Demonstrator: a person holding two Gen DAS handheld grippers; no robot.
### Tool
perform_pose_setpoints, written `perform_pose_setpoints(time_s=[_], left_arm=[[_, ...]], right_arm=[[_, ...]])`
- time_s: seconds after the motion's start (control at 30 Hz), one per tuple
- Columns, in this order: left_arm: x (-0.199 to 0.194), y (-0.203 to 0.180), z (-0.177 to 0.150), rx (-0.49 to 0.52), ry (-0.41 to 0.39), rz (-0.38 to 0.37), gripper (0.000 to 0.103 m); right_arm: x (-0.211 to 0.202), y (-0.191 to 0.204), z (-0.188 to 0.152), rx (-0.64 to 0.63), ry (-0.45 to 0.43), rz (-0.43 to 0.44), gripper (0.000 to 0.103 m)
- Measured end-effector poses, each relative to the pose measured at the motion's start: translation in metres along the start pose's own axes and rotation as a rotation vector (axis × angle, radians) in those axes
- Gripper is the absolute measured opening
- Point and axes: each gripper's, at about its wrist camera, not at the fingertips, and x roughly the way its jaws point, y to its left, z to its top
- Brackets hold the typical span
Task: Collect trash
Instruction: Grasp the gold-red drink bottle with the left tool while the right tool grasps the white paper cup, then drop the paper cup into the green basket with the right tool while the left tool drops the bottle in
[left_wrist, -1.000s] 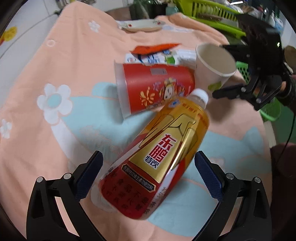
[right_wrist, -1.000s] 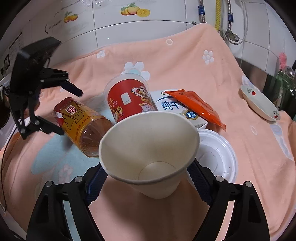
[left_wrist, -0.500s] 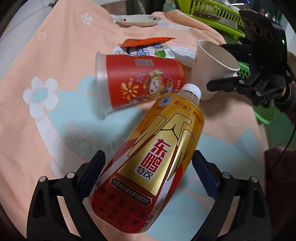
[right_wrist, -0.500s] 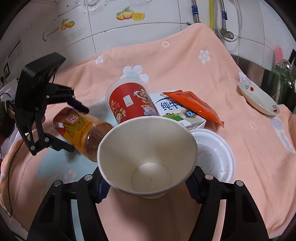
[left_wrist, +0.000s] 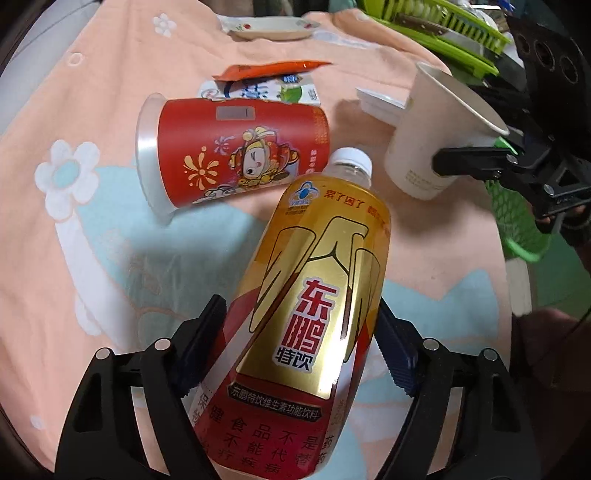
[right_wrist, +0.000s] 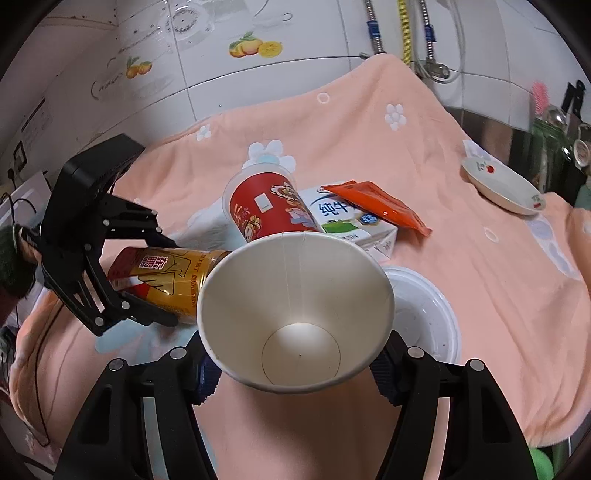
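A gold and red drink bottle (left_wrist: 314, 295) lies on the peach cloth, its white cap pointing away. My left gripper (left_wrist: 301, 314) straddles the bottle's lower body and its jaws are closing. The blue pads (left_wrist: 391, 350) sit close beside its sides, and the bottle still rests on the cloth. In the right wrist view the bottle (right_wrist: 166, 273) shows between the left gripper's (right_wrist: 168, 282) fingers. My right gripper (right_wrist: 295, 369) is shut on a white paper cup (right_wrist: 295, 295), held tilted just above the cloth. Trash lying behind: a red printed cup (left_wrist: 240, 147) on its side, a milk carton (right_wrist: 343, 218), an orange sachet (right_wrist: 380, 206).
A white plastic lid (right_wrist: 421, 314) lies right of the paper cup. A small saucer (right_wrist: 498, 184) sits at the cloth's far right edge. Beyond the cloth's edge are a green mesh basket (left_wrist: 513, 221) and a green rack (left_wrist: 436, 26). Tiled wall and pipes stand behind.
My left gripper came down over the bottle and its jaws narrowed around it. My right gripper's jaws closed on the paper cup and raised it slightly.
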Motion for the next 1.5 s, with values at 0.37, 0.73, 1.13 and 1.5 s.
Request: perform_pose_setpoints(time_s=[0.37, 0.73, 1.13, 1.5], left_arm=[[-0.019, -0.046, -0.021, -0.192, -0.125, 0.044, 0.069], [-0.028, -0.094, -0.028, -0.25, -0.192, 0.116, 0.065], [-0.047, -0.117, -0.029, -0.298, -0.286, 0.087, 0.064], [-0.053, -0.158, -0.007, -0.261, -0.362, -0.05, 0.064]], right_arm=[[-0.052, -0.004, -0.027, 0.052, -0.028, -0.013, 0.064], [-0.119, -0.018, -0.077, 0.065, -0.053, -0.096, 0.064], [-0.17, -0.064, -0.139, 0.175, -0.041, -0.242, 0.064], [-0.182, -0.09, -0.173, 0.252, -0.015, -0.341, 0.071]])
